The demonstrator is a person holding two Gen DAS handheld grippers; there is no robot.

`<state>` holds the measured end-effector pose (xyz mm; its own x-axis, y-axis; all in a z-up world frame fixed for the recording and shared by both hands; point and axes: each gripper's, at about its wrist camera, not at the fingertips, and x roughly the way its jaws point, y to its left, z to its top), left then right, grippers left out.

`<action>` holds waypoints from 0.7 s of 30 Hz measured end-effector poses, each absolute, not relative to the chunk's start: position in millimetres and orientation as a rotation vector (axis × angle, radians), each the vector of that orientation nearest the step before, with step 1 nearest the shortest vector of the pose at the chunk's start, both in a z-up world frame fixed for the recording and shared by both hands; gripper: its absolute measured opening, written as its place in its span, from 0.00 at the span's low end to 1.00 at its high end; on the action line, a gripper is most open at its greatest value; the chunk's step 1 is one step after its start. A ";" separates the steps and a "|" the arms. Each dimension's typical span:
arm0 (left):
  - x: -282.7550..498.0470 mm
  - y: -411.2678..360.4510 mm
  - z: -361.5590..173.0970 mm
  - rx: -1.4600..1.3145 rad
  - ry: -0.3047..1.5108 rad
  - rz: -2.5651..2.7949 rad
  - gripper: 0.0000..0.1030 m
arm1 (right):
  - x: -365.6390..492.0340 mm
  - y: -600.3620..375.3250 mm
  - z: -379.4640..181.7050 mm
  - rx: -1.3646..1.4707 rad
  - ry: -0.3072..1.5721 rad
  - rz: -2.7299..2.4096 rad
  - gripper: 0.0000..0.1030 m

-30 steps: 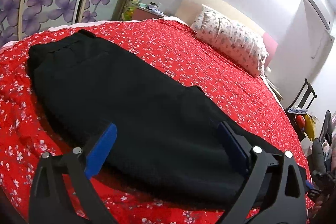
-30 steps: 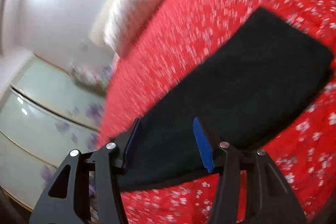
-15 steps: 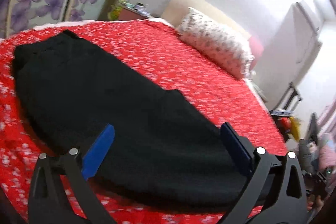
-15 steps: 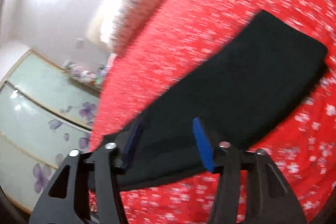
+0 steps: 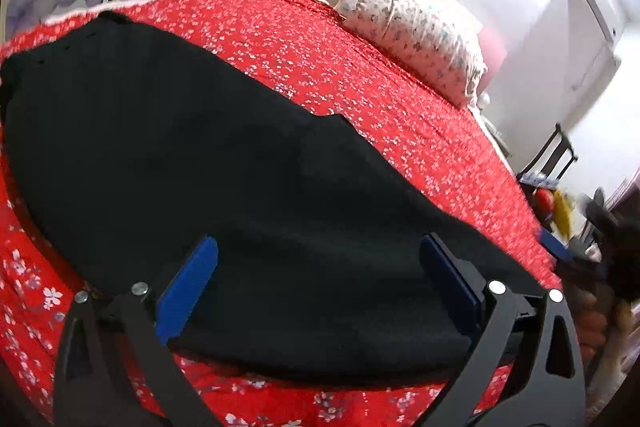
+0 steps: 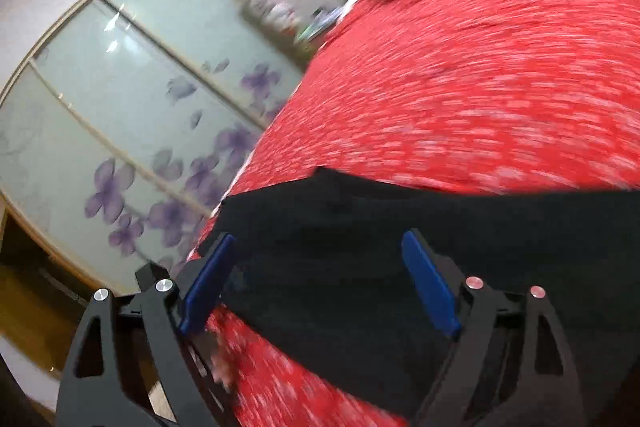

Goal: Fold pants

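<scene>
Red bedspread (image 5: 360,75) with small white blossoms, spread across the whole bed, soft and a little rumpled near the front edge. Black pants (image 5: 224,179) laid flat on it, already doubled leg over leg by the look of the single long shape, running from the wardrobe side toward the near right corner. Soft, matte, fairly thick cloth; probably light to lift but limp, likely to sag and slide off itself unless pinched through all layers. Best taken at an end, two corners at once: hem end under the left gripper (image 5: 320,279), the other end under the right gripper (image 6: 316,279), where a squared corner shows at the bed's edge. Dark on dark, so seams and layers hard to read; cannot tell which end carries the waistband.

Left gripper wide apart, blue pads (image 5: 188,287) hovering just over the fabric, nothing between them. Right gripper likewise spread, empty, low over the cloth; right view smeared by motion.

Behind: sliding wardrobe doors (image 6: 132,131) in pale glass with purple flowers, floral pillow (image 5: 412,35) at the headboard, white walls, a cluttered shelf in the far corner, a dark chair (image 5: 556,155) past the bed.
</scene>
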<state>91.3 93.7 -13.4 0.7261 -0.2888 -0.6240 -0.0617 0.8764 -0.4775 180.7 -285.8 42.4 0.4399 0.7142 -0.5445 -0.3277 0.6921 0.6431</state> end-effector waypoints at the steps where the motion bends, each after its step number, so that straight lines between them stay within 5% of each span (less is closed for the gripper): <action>1: 91.4 95.4 -13.8 -0.512 0.758 -0.131 0.98 | 197.6 -259.1 39.3 0.388 0.932 0.657 0.81; 5: 94.4 90.0 -15.0 -0.456 0.775 -0.119 0.98 | 237.7 -190.3 13.8 0.100 1.030 0.640 0.61; 13: 99.1 79.8 -18.9 -0.349 0.804 -0.137 0.98 | 262.6 -151.0 -19.5 -0.036 1.083 0.654 0.60; 15: 100.0 79.5 -18.8 -0.351 0.806 -0.140 0.98 | 262.6 -142.5 -26.7 -0.064 1.093 0.646 0.37; 17: 99.7 79.9 -19.3 -0.348 0.808 -0.143 0.98 | 263.3 -140.4 -26.8 -0.057 1.075 0.641 0.02; 21: 100.0 78.6 -20.9 -0.333 0.815 -0.141 0.98 | 274.3 -147.3 -18.5 -0.004 0.986 0.561 0.02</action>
<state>100.0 78.6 -20.9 0.6800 -0.2502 -0.6892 -0.0036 0.9388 -0.3443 274.3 -147.3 -18.5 0.4223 0.4464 -0.7889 -0.4497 0.8589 0.2452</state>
